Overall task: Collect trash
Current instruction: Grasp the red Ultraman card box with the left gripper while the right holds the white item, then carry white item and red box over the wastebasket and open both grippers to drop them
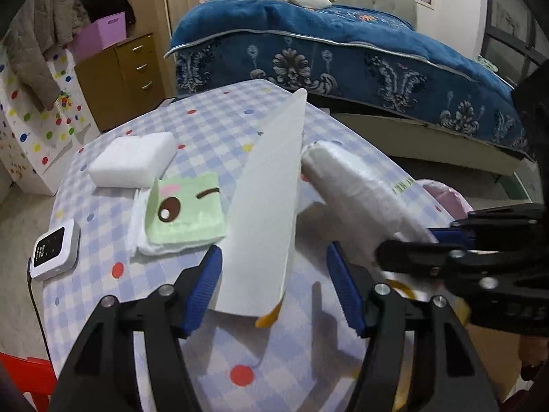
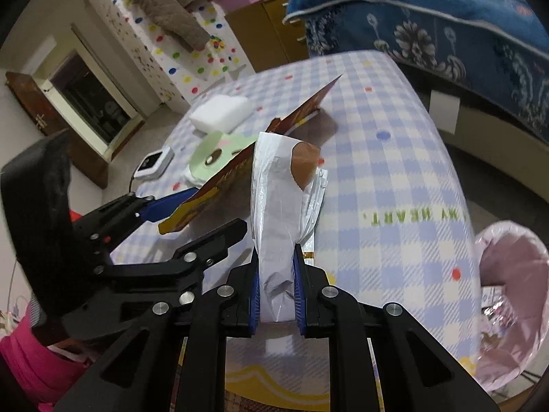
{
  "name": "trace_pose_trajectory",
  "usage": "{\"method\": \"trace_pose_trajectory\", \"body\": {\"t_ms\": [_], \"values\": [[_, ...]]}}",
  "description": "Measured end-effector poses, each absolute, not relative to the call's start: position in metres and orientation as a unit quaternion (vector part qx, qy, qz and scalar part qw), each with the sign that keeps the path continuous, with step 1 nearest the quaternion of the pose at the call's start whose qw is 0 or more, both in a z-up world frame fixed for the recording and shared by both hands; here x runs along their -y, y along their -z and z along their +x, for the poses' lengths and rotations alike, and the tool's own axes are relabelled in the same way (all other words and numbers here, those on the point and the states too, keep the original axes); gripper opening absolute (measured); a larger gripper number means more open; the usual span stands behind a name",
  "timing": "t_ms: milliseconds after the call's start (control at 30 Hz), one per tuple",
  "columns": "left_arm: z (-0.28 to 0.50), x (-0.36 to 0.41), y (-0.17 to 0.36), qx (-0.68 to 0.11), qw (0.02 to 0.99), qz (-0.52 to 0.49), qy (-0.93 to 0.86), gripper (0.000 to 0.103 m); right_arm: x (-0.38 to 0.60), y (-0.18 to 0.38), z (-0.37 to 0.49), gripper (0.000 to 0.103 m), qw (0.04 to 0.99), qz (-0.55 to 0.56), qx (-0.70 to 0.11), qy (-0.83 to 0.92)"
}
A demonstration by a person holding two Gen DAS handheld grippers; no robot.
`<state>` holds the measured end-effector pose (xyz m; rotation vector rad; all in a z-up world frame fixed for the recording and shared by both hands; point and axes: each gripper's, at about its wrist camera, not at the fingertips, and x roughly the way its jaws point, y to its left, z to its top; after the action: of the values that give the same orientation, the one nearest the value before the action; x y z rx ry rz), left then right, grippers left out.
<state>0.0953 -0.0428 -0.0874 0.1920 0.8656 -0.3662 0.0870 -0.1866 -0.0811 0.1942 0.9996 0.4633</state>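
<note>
While the right gripper [image 2: 276, 288] is clamped on a crumpled white wrapper [image 2: 279, 206], the left gripper [image 1: 274, 292] stands with its jaws apart, a stiff white card [image 1: 266, 213] rising between them; I cannot tell whether either pad touches it. Beyond the left jaw lie a green cloth [image 1: 187, 214] and a white sponge [image 1: 133, 159] on the checked tablecloth [image 1: 212, 120]. A pink-lined bin [image 2: 514, 295] sits right of the right jaws.
</note>
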Motion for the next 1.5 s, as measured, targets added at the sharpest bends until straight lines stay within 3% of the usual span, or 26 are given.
{"method": "trace_pose_trajectory", "body": {"t_ms": [133, 233, 267, 367, 700, 1500], "values": [[0.106, 0.036, 0.084, -0.413, 0.891, 0.084, 0.171, 0.048, 0.186, 0.076, 0.088, 0.016, 0.851, 0.082, -0.470, -0.219], [0.112, 0.036, 0.083, -0.416, 0.890, 0.091, 0.165, 0.028, 0.186, 0.075, 0.087, 0.016, 0.854, 0.078, -0.468, -0.212], [0.114, 0.036, 0.084, -0.423, 0.887, 0.093, 0.162, 0.013, 0.188, 0.073, 0.086, 0.016, 0.857, 0.077, -0.465, -0.208], [0.110, 0.034, 0.078, -0.421, 0.889, 0.082, 0.160, 0.000, 0.199, 0.067, 0.081, 0.016, 0.869, 0.068, -0.454, -0.184], [0.063, 0.073, 0.037, -0.373, 0.901, 0.025, 0.219, 0.000, 0.272, 0.053, 0.045, 0.016, 0.899, 0.086, -0.419, -0.094], [0.038, 0.263, 0.074, -0.380, 0.831, 0.130, 0.385, 0.000, 0.433, 0.100, -0.031, 0.020, 0.879, 0.163, -0.438, 0.094]]}}
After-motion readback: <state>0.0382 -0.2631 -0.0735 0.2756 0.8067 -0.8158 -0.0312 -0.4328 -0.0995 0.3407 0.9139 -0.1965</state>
